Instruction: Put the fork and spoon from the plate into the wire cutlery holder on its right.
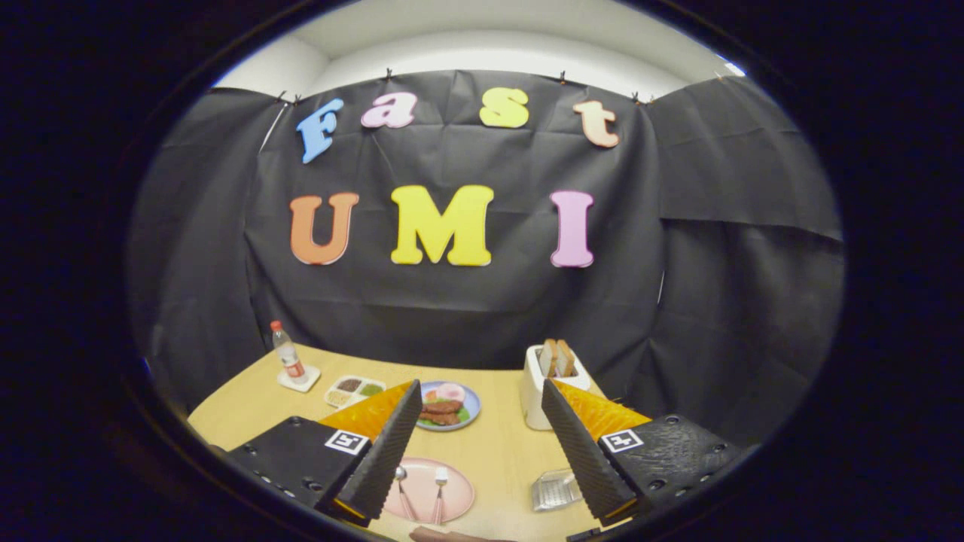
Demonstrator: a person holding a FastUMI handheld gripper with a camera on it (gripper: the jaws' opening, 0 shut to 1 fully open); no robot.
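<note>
On the table (497, 452), the pink plate (459, 493) lies low between the spread, empty tongs (482, 482), nearer the left finger; the wire cutlery holder (553, 489) sits beside the right finger. Spoon (401, 482) and fork (440, 485) lie side by side, handles pointing back toward the tongs.

Pink plate (452, 493) between the fingers, spoon (401, 485) and fork (440, 489) side by side on it, wire cutlery holder (556, 489) to its right
</note>
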